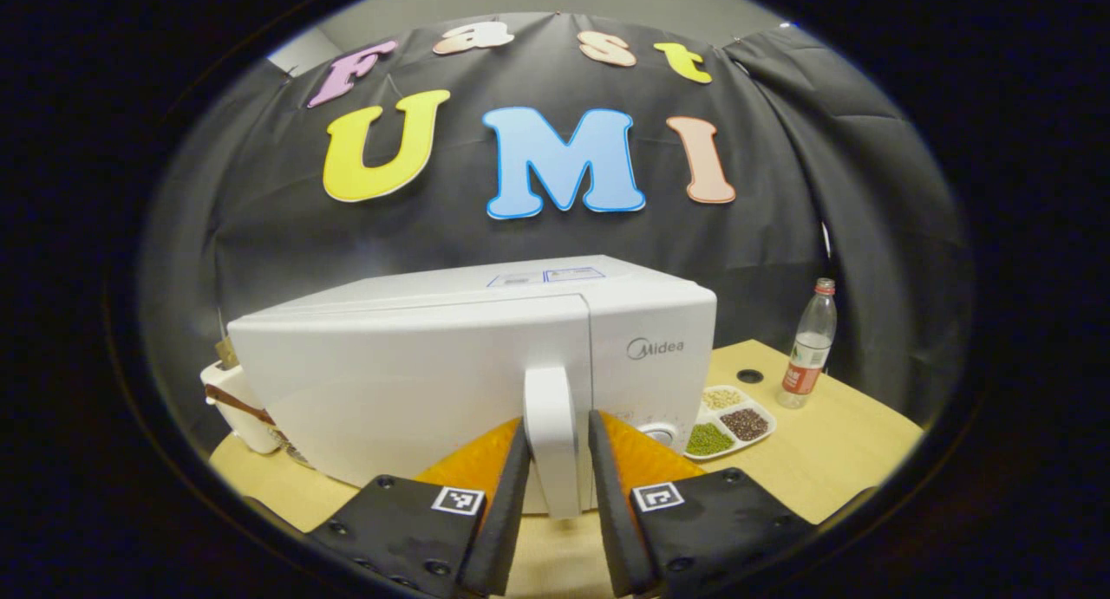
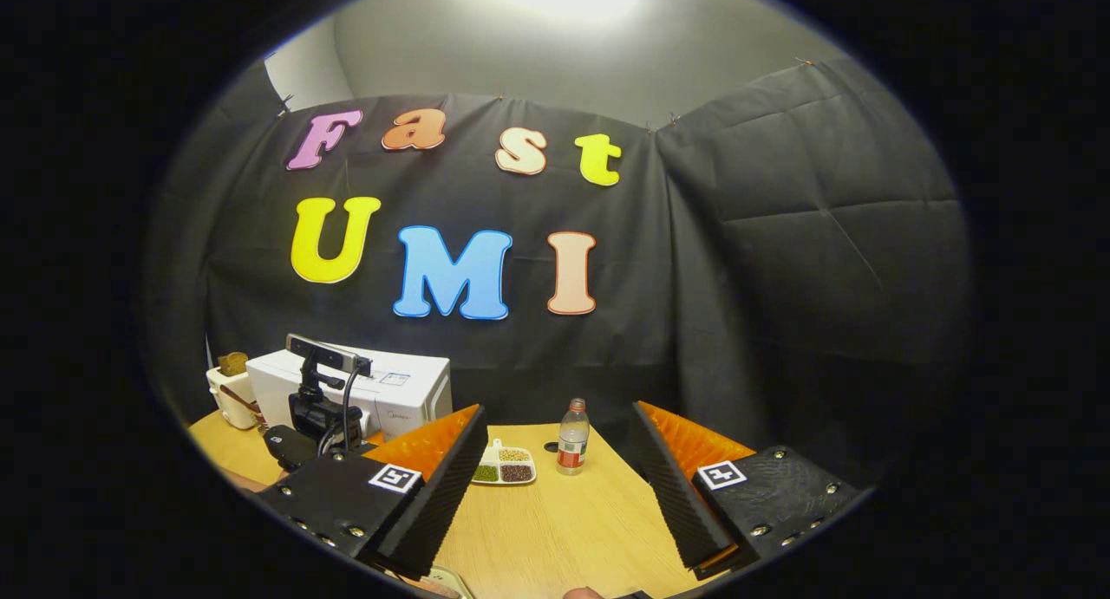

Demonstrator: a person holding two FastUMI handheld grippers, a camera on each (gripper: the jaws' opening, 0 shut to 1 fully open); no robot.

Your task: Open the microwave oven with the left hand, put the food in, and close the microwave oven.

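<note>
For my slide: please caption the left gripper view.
Left gripper straddling the closed microwave door's handle.

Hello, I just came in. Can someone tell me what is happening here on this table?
A person works with two handheld grippers. The left gripper has its jaws on either side of the microwave oven's door handle; the door looks closed, and whether the jaws already press on the handle is unclear. The right gripper waits open and empty above the table. A divided tray of beans and a bottle stand beside the oven.
</note>
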